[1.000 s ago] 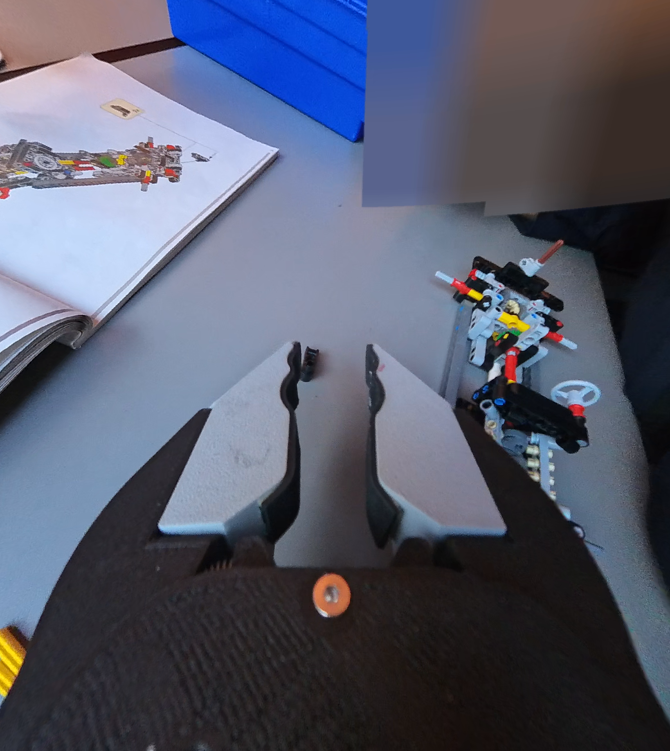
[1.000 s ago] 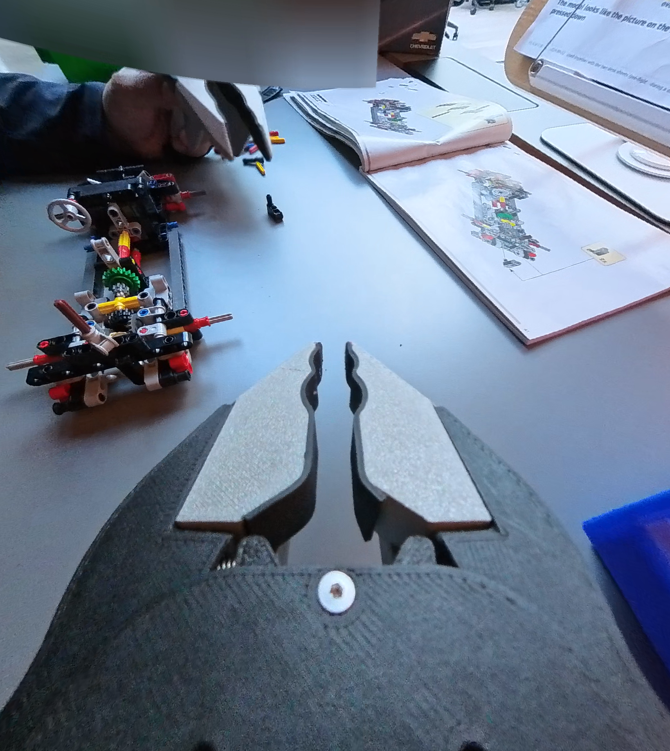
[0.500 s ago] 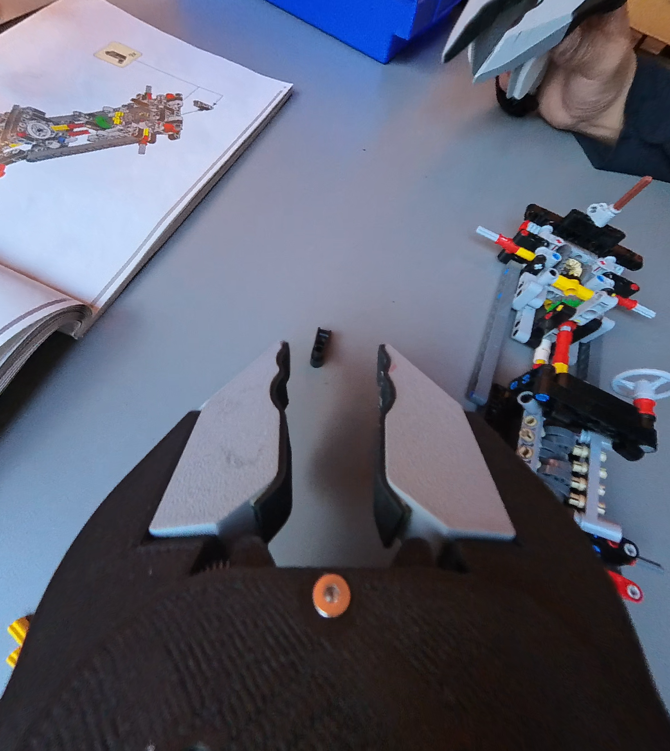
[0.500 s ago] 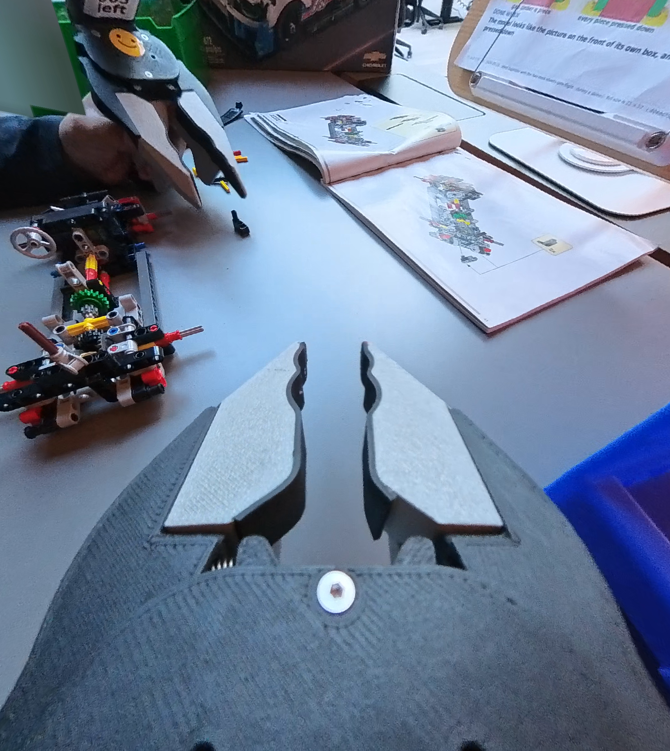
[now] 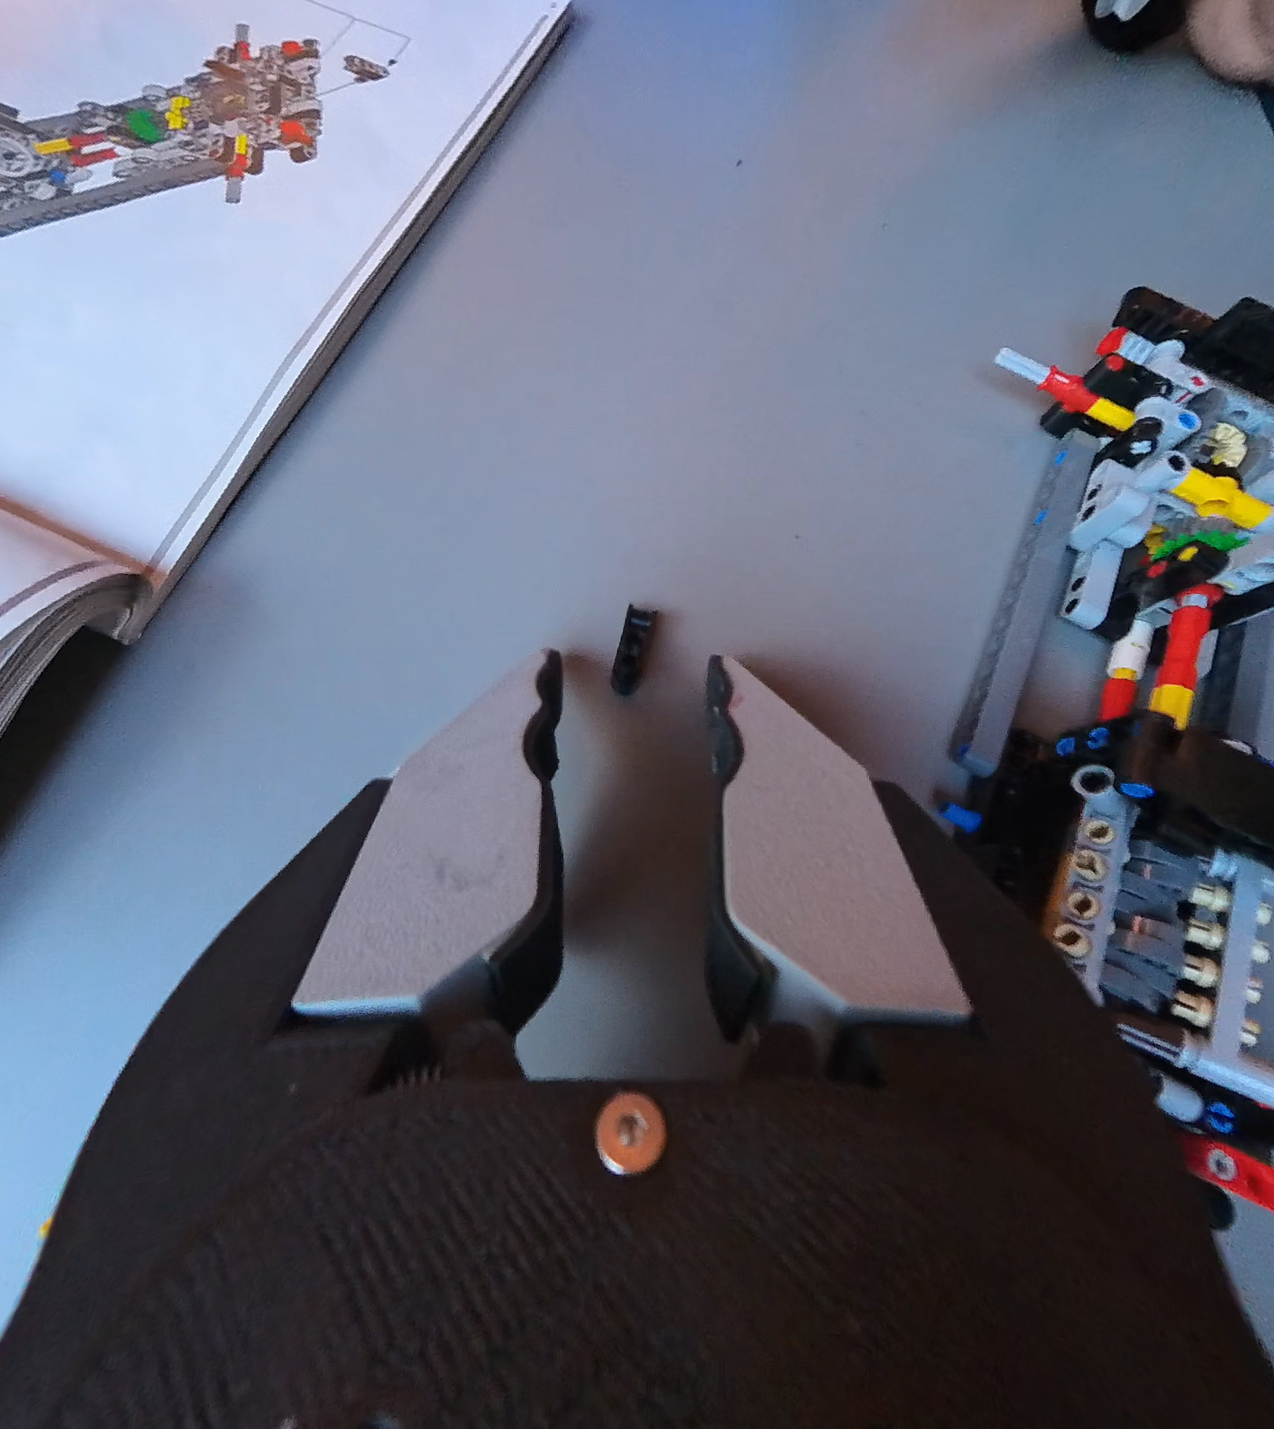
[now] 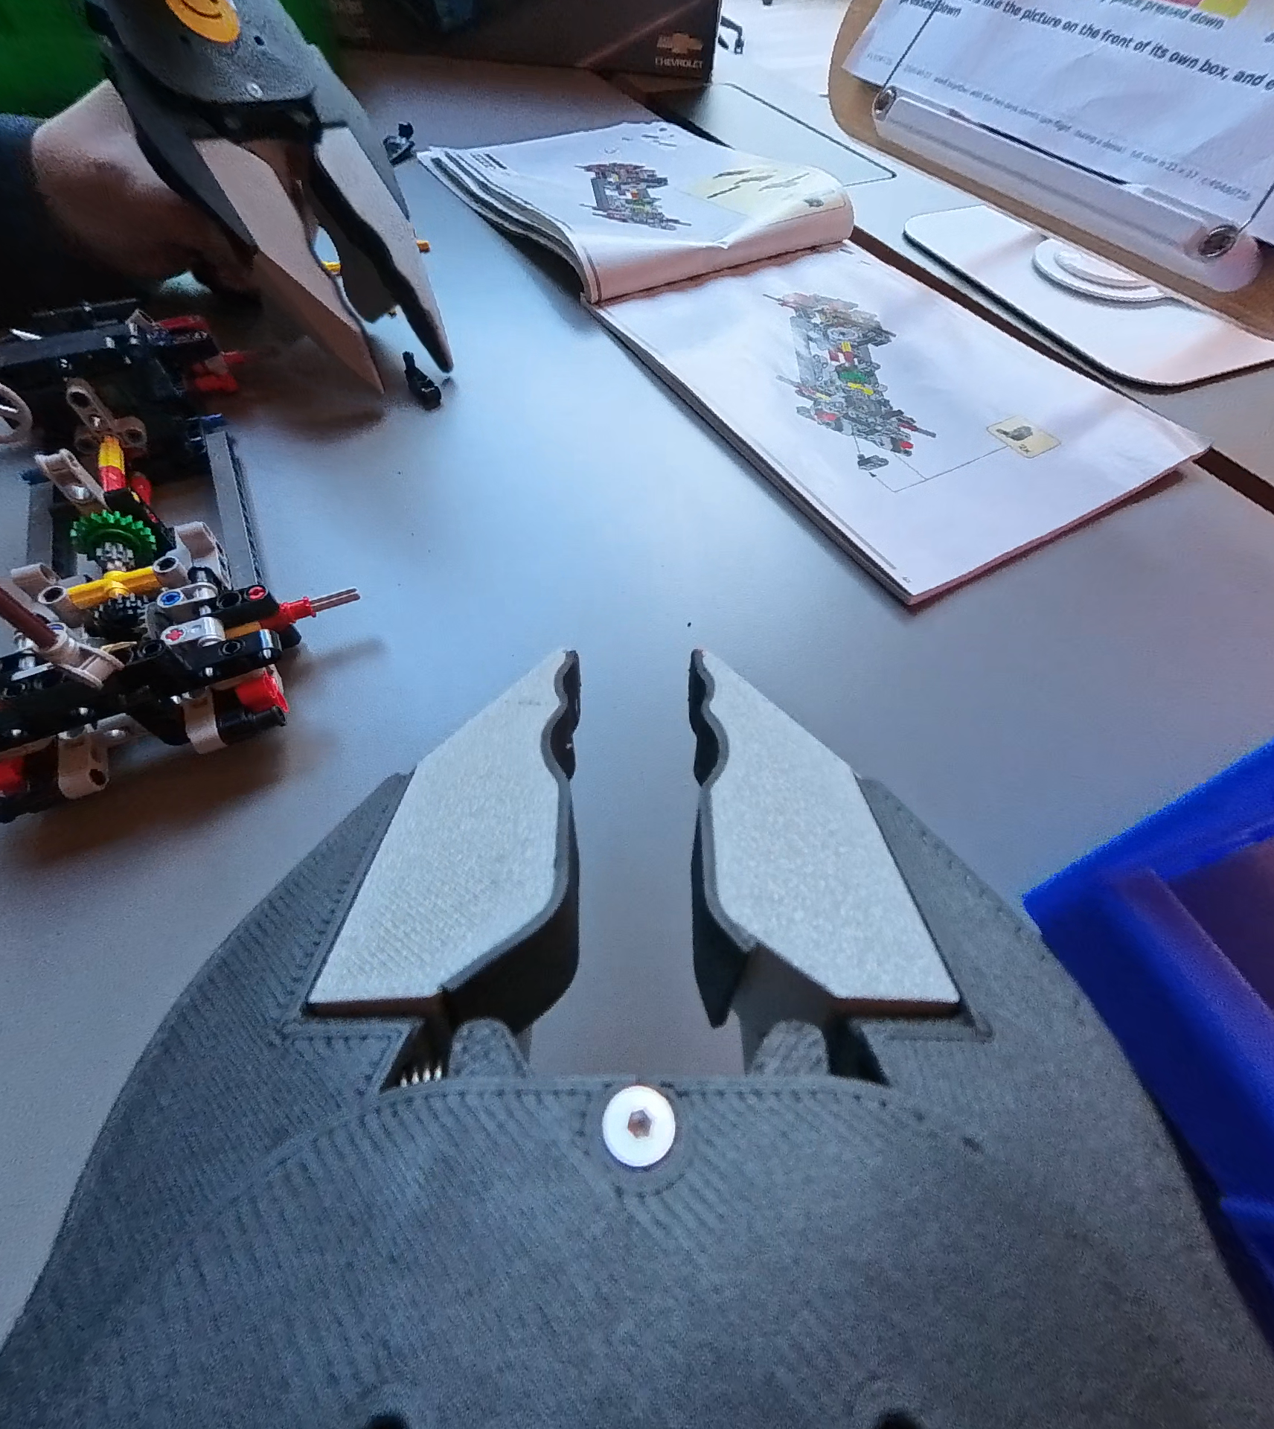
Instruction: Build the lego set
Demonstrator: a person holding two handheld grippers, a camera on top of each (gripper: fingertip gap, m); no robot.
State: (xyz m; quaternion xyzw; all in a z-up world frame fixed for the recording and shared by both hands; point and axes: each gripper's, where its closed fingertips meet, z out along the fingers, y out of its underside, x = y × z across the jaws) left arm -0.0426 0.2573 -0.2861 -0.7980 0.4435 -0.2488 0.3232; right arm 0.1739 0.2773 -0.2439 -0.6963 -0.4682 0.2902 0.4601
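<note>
Black connector piece [image 5: 634, 648] lies mid-frame on the grey table [image 5: 696, 348], just past the left gripper [image 5: 634, 666], whose jaws gape untouching; right gripper [image 6: 634, 665] hovers parted, holding nothing.

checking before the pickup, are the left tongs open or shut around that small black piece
Open. The left tongs stand apart, with the small black piece lying on the grey table between the tips, touched by neither pad.
</note>
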